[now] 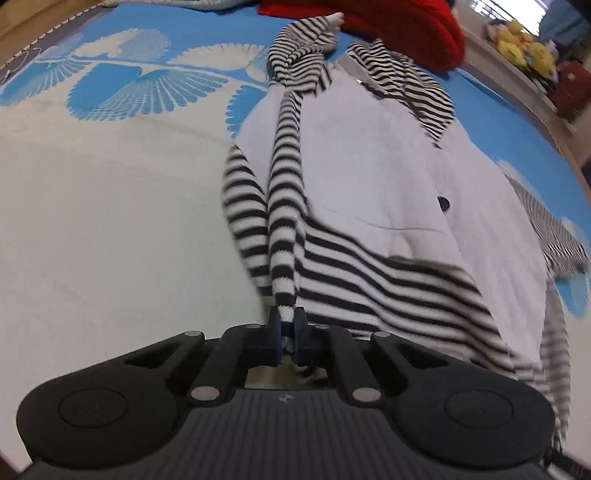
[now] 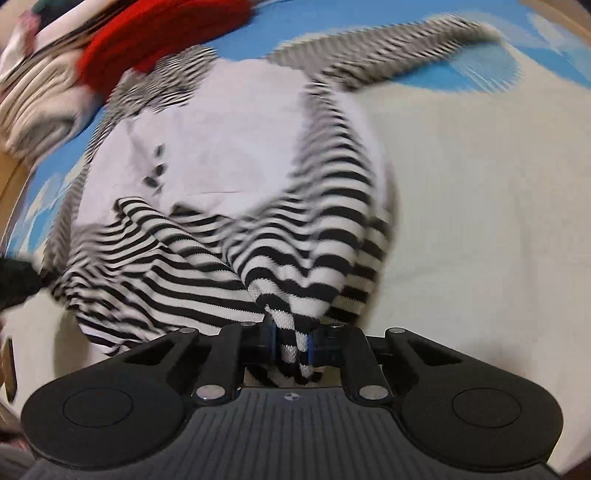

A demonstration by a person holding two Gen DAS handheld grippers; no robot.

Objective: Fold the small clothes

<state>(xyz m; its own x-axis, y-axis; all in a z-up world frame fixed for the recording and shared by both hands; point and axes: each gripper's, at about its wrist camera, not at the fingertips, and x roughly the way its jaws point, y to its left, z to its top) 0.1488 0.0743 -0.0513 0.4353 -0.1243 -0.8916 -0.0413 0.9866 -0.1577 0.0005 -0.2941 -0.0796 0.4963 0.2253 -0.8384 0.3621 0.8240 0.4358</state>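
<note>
left gripper clamped top sleeve | right gripper clamped striped hem | top lay on bed (partly lifted) | risk: uneven pull could skew fold

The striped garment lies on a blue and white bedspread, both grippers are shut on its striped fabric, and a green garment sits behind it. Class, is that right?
One detail is wrong: the garment behind is red, not green, as the left wrist view shows. The rest holds: the striped garment lies on the blue and white bedspread, and the left gripper and right gripper are each shut on striped fabric.
</note>
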